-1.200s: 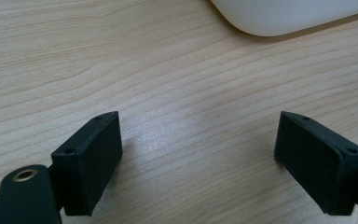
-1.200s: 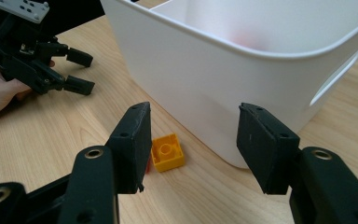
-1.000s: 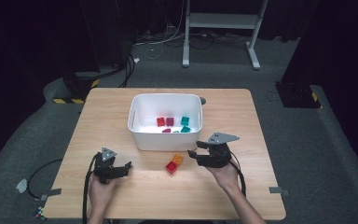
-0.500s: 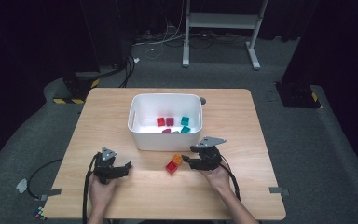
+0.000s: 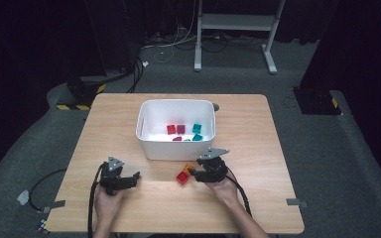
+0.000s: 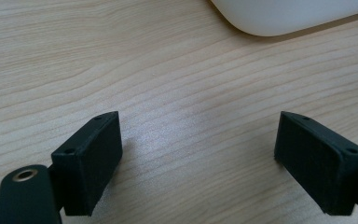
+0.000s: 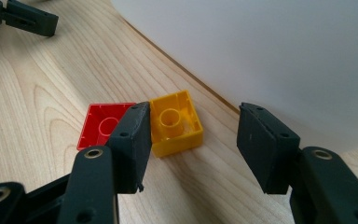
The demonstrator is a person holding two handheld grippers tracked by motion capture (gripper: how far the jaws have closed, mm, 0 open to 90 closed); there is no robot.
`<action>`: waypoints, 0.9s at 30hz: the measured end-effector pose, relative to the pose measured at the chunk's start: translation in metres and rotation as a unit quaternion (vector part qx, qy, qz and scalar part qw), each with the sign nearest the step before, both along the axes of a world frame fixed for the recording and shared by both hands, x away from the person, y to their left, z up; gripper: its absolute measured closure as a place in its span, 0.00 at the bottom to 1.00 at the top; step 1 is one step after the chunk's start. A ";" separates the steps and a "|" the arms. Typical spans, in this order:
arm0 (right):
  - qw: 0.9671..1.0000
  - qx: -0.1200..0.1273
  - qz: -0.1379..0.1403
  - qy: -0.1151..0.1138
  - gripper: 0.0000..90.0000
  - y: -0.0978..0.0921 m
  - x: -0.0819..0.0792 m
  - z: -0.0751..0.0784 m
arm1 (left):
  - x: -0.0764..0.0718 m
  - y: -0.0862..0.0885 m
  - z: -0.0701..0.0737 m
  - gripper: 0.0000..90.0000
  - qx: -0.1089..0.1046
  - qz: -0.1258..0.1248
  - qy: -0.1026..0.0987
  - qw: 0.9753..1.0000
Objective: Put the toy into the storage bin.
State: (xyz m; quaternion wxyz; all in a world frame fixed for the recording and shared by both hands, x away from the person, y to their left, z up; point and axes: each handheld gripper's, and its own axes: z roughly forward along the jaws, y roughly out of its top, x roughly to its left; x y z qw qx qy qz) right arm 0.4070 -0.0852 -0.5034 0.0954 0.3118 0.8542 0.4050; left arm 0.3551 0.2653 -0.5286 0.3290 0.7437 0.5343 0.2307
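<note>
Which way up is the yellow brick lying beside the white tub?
Upside down: in the right gripper view the yellow brick shows its hollow underside with the round inner tube facing up, resting on the table.

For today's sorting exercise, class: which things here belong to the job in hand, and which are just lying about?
Part of the job:
- right tool, open around the yellow brick
- red brick beside it
- white bin holding red and teal bricks

Just lying about:
- left tool, open over bare table
- metal stand on the floor
- cables behind the table
</note>
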 end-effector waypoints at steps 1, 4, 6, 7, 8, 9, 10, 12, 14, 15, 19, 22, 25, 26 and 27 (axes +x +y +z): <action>1.000 0.001 -0.001 0.002 0.50 0.000 0.000 0.000 | 0.000 0.000 0.000 0.17 -0.001 0.000 0.000 1.000; 1.000 0.000 0.002 0.003 0.50 0.003 0.001 -0.002 | 0.000 0.000 0.000 0.17 -0.001 0.000 0.000 1.000; 1.000 0.000 0.003 0.003 0.50 0.004 0.001 -0.002 | 0.000 0.000 0.000 0.17 -0.001 0.000 0.000 1.000; 1.000 -0.001 0.003 0.004 0.50 0.005 0.001 -0.003 | 0.000 0.000 0.000 0.17 -0.001 0.000 0.000 1.000; 1.000 -0.001 0.005 0.005 0.50 0.006 0.001 -0.004 | 0.000 0.000 0.000 0.17 0.000 0.000 0.000 1.000; 1.000 -0.002 0.006 0.005 0.50 0.007 0.002 -0.004 | 0.000 0.000 0.000 0.17 0.000 0.000 0.000 1.000; 1.000 -0.003 0.005 0.006 0.50 0.008 0.002 -0.005 | 0.000 0.000 0.000 0.17 -0.001 0.000 0.000 1.000; 1.000 -0.005 0.007 0.007 0.50 0.009 0.002 -0.006 | 0.000 0.000 0.000 0.17 0.000 0.000 0.000 1.000; 1.000 -0.008 0.009 0.007 0.51 0.011 0.002 -0.007 | 0.000 0.000 0.000 0.17 -0.001 0.000 0.000 1.000; 1.000 -0.010 0.009 0.008 0.51 0.012 0.002 -0.008 | 0.000 0.000 0.000 0.17 -0.001 0.000 0.000 1.000; 1.000 -0.016 0.011 0.006 0.53 0.015 0.002 -0.010 | 0.000 0.000 0.000 0.17 0.000 0.000 0.000 1.000; 1.000 -0.020 0.013 0.002 0.56 0.016 0.001 -0.011 | 0.000 0.000 0.000 0.17 0.000 0.000 0.000 1.000; 1.000 -0.026 0.016 0.002 0.60 0.017 0.000 -0.012 | 0.000 0.000 0.000 0.17 -0.001 0.000 0.000 1.000; 0.999 -0.029 0.019 -0.001 0.61 0.017 0.000 -0.013 | 0.000 0.000 0.000 0.17 0.000 0.000 0.000 1.000; 0.999 -0.031 0.019 0.000 0.63 0.017 -0.001 -0.013 | 0.000 0.000 0.000 0.17 0.000 0.000 0.000 1.000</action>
